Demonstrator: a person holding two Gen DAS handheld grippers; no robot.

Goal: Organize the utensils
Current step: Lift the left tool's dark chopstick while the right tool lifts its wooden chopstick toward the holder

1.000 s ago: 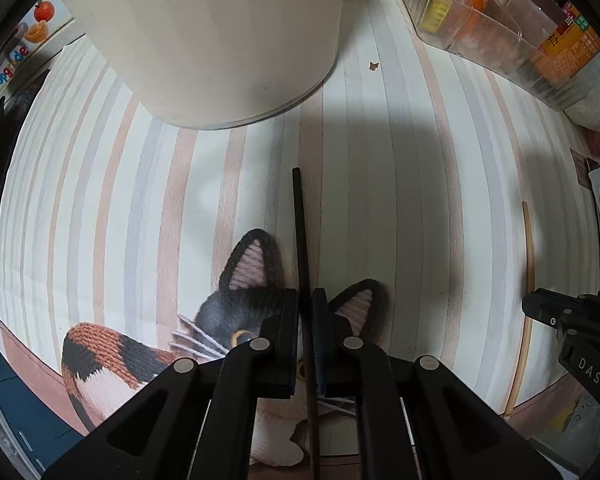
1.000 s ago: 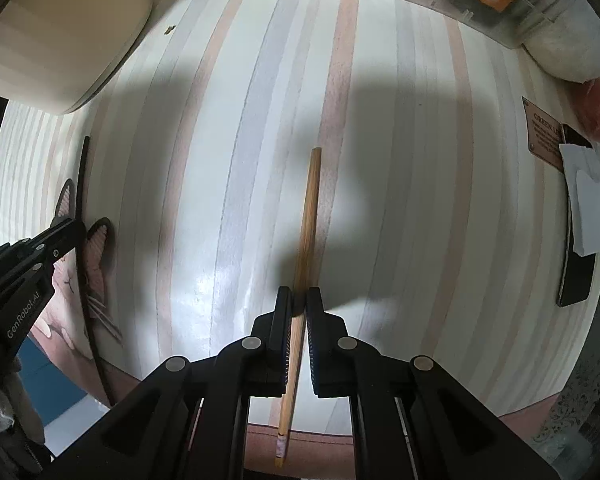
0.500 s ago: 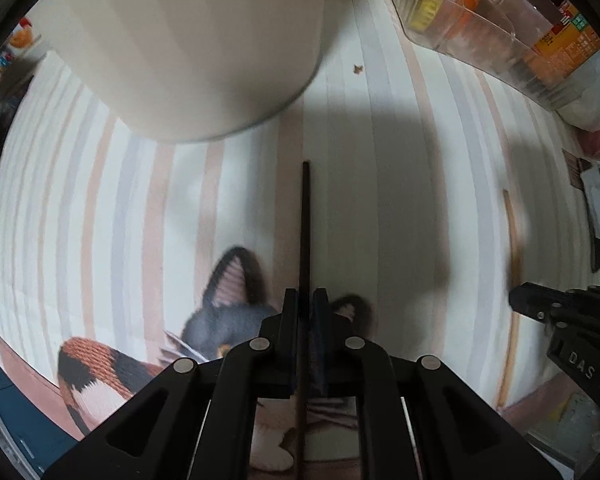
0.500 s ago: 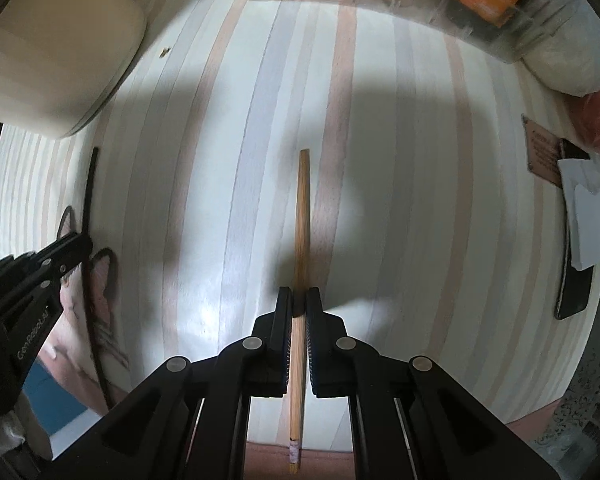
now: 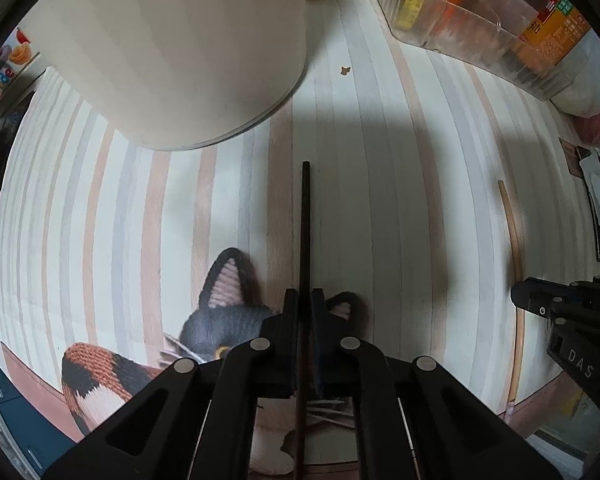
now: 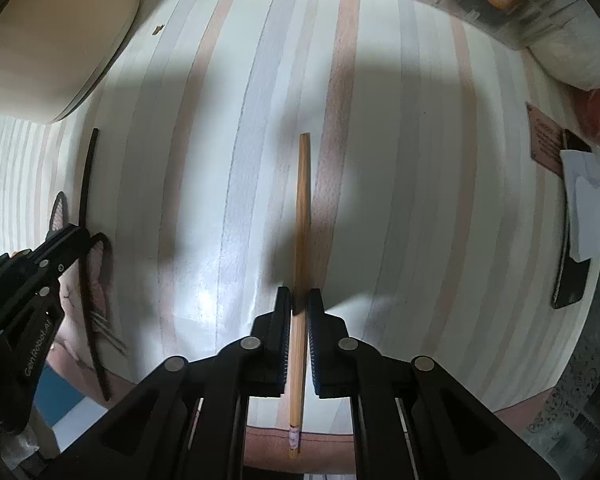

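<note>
A black chopstick (image 5: pixel 306 220) runs straight out between the fingers of my left gripper (image 5: pixel 305 300), whose jaws are closing on it; it hangs over a knitted cat-shaped mat (image 5: pixel 220 320). My right gripper (image 6: pixel 299 300) is shut on a wooden chopstick (image 6: pixel 302 208), which casts a shadow on the striped tablecloth (image 6: pixel 420 200). Both grippers point down at the table. In the left wrist view the wooden chopstick (image 5: pixel 514 232) and right gripper (image 5: pixel 518 294) show at the right. The right wrist view shows the black chopstick (image 6: pixel 87 168) and left gripper (image 6: pixel 78 236) at the left.
A tall cream cylindrical container (image 5: pixel 180 40) stands at the back left. At the back right a clear bin (image 5: pixel 480 28) holds packets and bottles. A dark phone (image 6: pixel 572 280) with white paper (image 6: pixel 588 208) on it lies at the right edge.
Both chopsticks have swung from a slight slant to lie straight along their grippers' fingers. The hands have stayed in almost the same place.
</note>
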